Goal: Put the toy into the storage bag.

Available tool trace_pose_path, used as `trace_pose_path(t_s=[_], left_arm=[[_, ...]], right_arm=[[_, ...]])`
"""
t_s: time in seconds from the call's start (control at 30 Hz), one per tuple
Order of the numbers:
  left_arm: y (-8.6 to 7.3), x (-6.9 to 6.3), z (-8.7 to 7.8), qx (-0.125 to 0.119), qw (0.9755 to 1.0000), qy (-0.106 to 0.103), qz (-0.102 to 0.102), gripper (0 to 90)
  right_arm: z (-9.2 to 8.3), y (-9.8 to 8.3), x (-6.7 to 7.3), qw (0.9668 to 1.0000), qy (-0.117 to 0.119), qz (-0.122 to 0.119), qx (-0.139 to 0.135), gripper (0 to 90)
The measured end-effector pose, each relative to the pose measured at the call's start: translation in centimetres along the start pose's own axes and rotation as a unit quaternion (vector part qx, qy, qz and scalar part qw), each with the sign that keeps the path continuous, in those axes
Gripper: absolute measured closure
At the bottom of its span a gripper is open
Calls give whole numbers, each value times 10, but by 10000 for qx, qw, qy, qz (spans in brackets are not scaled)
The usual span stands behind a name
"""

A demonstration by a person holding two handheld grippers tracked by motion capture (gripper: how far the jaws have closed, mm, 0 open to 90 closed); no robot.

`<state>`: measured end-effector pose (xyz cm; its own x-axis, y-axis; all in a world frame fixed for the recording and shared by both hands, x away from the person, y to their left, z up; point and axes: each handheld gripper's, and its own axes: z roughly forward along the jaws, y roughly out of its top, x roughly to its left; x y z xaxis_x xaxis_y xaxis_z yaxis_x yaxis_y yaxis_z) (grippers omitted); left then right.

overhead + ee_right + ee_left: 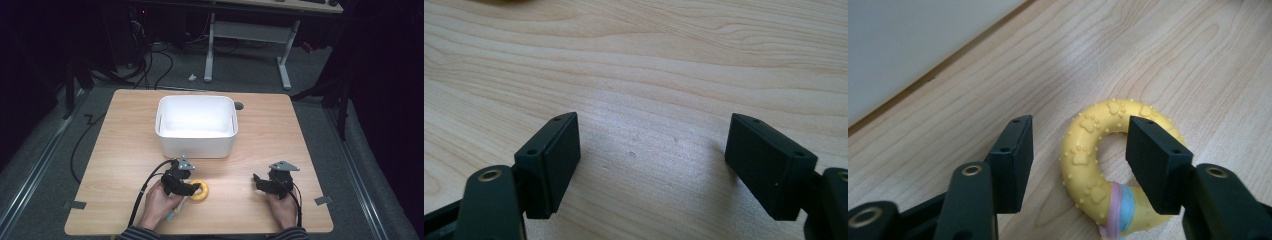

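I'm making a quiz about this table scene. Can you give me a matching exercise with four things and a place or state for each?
1. yellow ring toy
2. white bin
3. right gripper
4. left gripper

A. open over bare wood
B. at the table's middle, beyond both grippers
C. lying flat on the table
D. jaws straddling one side of the ring

Pairs: 1-C, 2-B, 3-A, 4-D

One ring (200, 190) is lying near the front edge of the table (125, 150), left of centre; it's yellow with a pink and blue band. One white bin (196, 125) is sitting toward the back edge, about centred. Two grippers are showing: the left gripper (192, 188) at the ring, the right gripper (259, 181) near the front right corner. Two hands are coming in over the front edge. Two tape bits are sticking at the front corners.
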<state>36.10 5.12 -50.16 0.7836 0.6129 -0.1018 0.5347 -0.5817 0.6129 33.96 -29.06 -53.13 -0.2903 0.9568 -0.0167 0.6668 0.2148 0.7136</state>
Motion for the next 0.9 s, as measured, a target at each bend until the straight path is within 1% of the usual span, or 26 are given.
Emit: trace_pose_path(t_s=[0.13, 0.23, 0.37, 0.4, 0.63, 0.77, 0.9], left_arm=[[0, -1, 4, 185, 9998, 12, 45, 486], [0, -1, 6, 257, 9996, 34, 62, 500], [0, -2, 9, 327, 9994, 50, 83, 543], [-1, -2, 10, 354, 9993, 56, 105, 555], [-1, -3, 10, 335, 9994, 33, 119, 617], [0, -4, 9, 392, 9991, 59, 132, 629], [1, -5, 9, 390, 9991, 105, 157, 639]], right_arm=[[0, 0, 0, 10000, 0, -1, 0, 224], [0, 0, 0, 10000, 1, -1, 1, 224], [0, 0, 0, 10000, 3, -20, -5, 224], [0, 0, 0, 10000, 0, 6, 3, 225], [0, 0, 0, 10000, 1, -20, -5, 225], [0, 0, 0, 10000, 1, -20, -5, 225], [0, 0, 0, 10000, 2, -21, -5, 225]])
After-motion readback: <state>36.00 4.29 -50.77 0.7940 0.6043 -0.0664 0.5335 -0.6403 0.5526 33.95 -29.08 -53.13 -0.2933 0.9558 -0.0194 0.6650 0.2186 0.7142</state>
